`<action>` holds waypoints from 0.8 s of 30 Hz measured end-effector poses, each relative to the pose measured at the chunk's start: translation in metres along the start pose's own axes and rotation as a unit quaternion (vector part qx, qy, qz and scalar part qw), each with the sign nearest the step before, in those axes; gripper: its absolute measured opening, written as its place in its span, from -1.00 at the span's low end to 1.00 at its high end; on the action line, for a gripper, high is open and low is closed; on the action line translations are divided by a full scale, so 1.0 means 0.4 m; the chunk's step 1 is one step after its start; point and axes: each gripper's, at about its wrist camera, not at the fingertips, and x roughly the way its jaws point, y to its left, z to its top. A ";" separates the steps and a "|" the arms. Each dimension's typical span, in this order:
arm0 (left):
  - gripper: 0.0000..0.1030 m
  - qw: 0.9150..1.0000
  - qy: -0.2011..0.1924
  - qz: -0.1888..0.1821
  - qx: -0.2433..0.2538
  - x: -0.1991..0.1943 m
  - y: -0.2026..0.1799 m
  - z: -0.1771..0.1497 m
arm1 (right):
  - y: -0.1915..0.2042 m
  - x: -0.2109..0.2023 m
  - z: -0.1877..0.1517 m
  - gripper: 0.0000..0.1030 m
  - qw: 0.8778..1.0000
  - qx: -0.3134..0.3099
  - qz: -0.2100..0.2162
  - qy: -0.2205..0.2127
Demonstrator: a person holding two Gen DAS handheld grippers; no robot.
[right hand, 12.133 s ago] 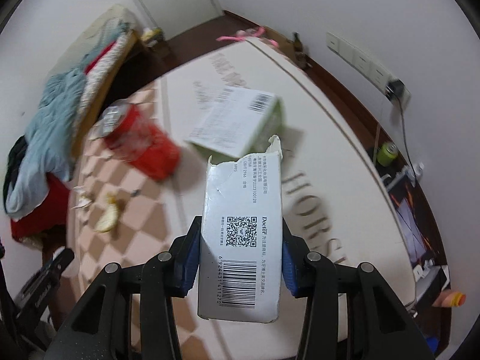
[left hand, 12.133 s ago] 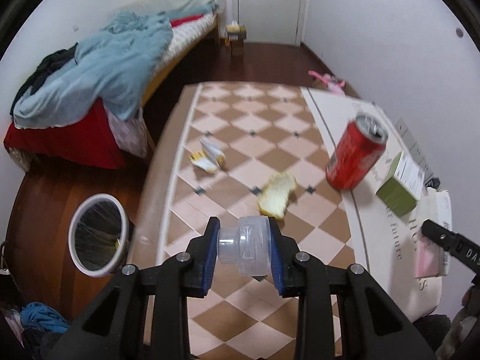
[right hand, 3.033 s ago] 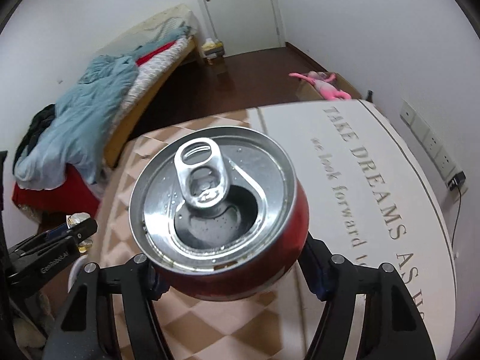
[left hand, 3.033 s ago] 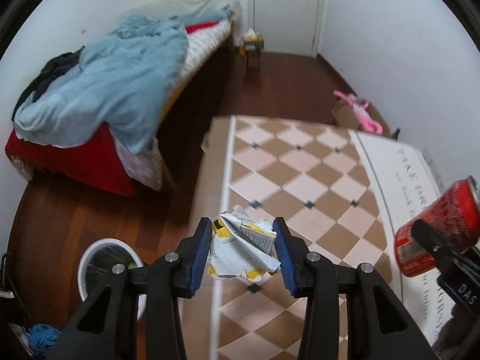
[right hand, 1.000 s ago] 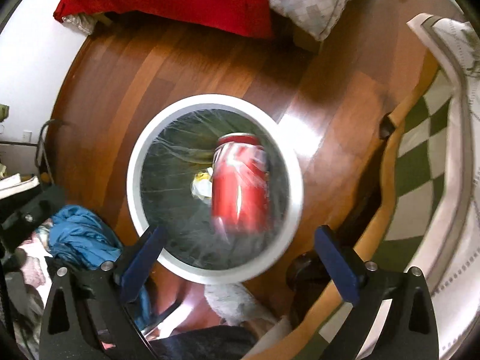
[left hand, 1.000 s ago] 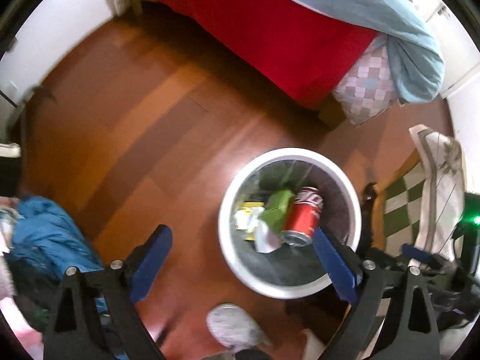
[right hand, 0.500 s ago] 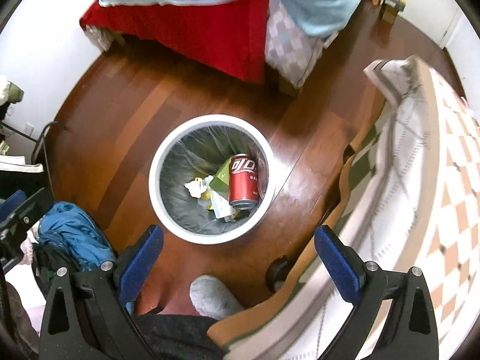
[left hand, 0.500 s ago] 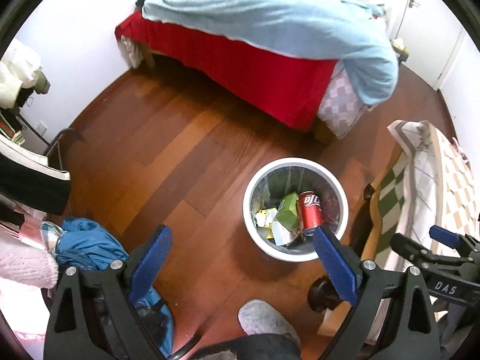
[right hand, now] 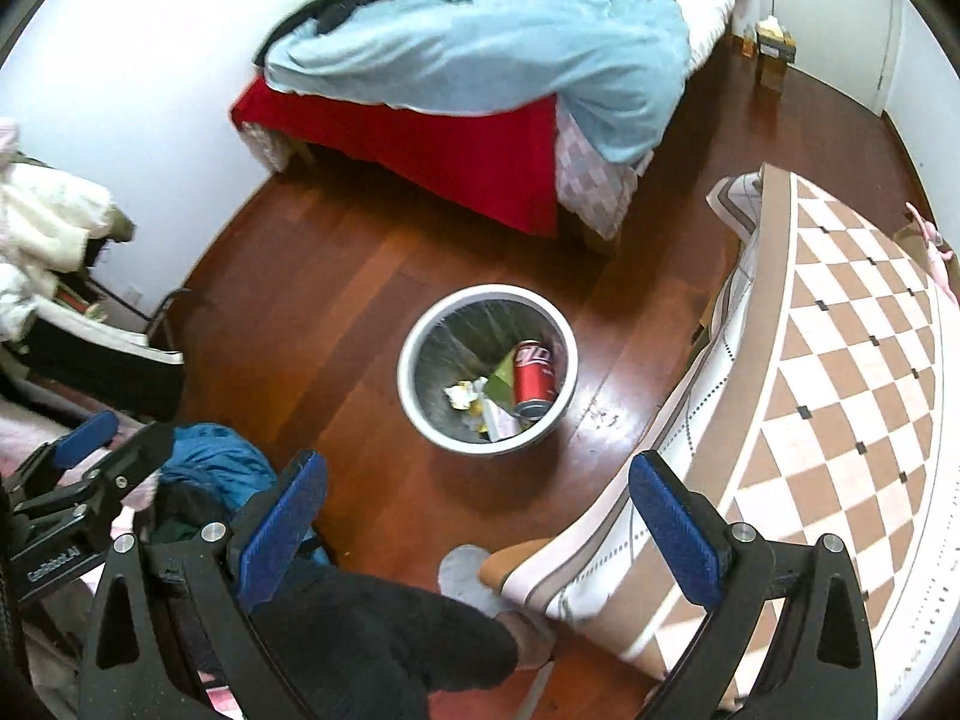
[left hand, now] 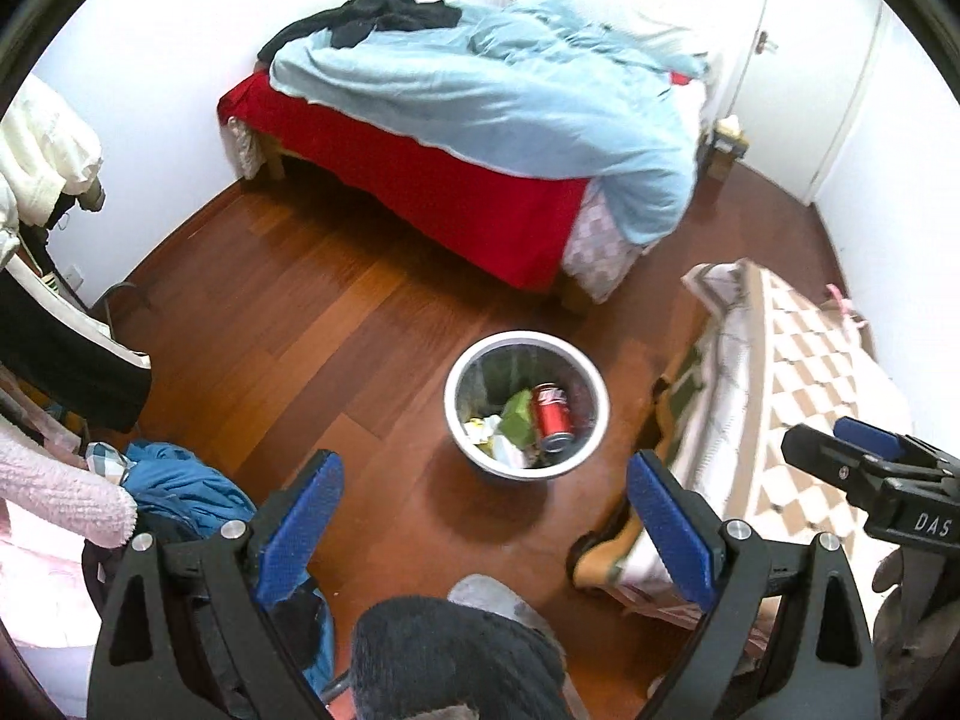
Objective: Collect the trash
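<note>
A white round trash bin (left hand: 462, 372) (right hand: 414, 342) stands on the wooden floor. Inside it lie a red soda can (left hand: 552, 417) (right hand: 531, 378), a green box (left hand: 516, 420) (right hand: 499, 384) and crumpled paper (left hand: 483, 429) (right hand: 462, 393). My left gripper (left hand: 483, 516) is open and empty, held high above the floor, short of the bin. My right gripper (right hand: 477, 510) is open and empty too, also high above the floor. Each gripper shows in the other's view, the right one (left hand: 864, 462) at the right edge, the left one (right hand: 84, 462) at the left edge.
A table with a checkered cloth (left hand: 798, 372) (right hand: 840, 360) is on the right. A bed with a red sheet and light blue blanket (left hand: 492, 108) (right hand: 480, 60) lies behind the bin. Blue clothing (left hand: 180, 486) (right hand: 210, 462) lies on the floor at left. The person's leg and slipper (right hand: 468, 576) are below.
Both grippers have risen and tilted up from the bin, so it looks smaller and more of the room shows. The can lies still in the bin.
</note>
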 end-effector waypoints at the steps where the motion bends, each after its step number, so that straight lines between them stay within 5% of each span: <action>1: 0.87 1.000 -0.004 -0.005 0.001 -0.017 -0.004 -0.001 | 0.004 -0.034 -0.007 0.97 1.000 -0.001 0.005 -0.007; 13: 0.87 0.995 -0.055 -0.086 0.016 -0.249 -0.052 -0.004 | 0.028 -0.370 -0.089 0.97 0.995 -0.012 0.065 -0.070; 24: 0.87 0.988 -0.089 -0.127 0.021 -0.378 -0.071 -0.016 | 0.042 -0.535 -0.135 0.97 0.990 -0.011 0.104 -0.094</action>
